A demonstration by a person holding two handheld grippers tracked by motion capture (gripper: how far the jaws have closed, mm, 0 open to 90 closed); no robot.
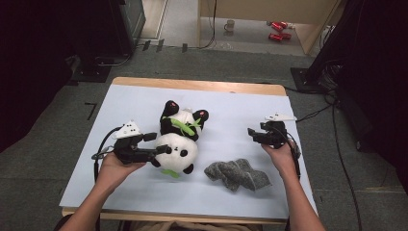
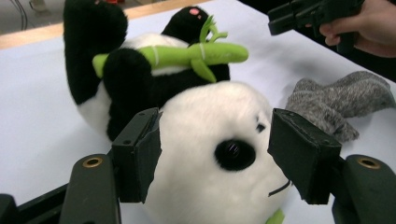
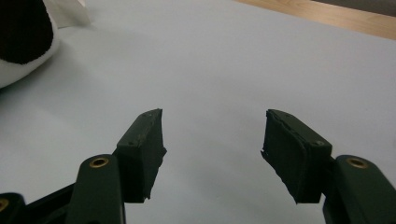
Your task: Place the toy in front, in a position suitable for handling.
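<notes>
The pale blue sheet-covered table [image 1: 144, 192] carries a black-and-white plush panda [image 1: 179, 139] lying on its back near the middle, a green felt bamboo stalk [image 2: 187, 55] across its chest. The left gripper [image 2: 215, 154] has its jaws spread either side of the panda's head, not visibly pinching. The step looks like taking hold of the toy; next it likely needs closing on the head. A crumpled grey knitted sock [image 1: 236, 174] lies beside it, and the right gripper [image 3: 212, 147] hovers spread and empty over bare table.

A black-and-white plush panda [image 1: 178, 139] clutching a green bamboo stalk [image 1: 185, 126] lies at center frame; a speckled grey cloth [image 1: 236, 174] sits lower right on the pale blue table cover [image 1: 240, 115].
</notes>
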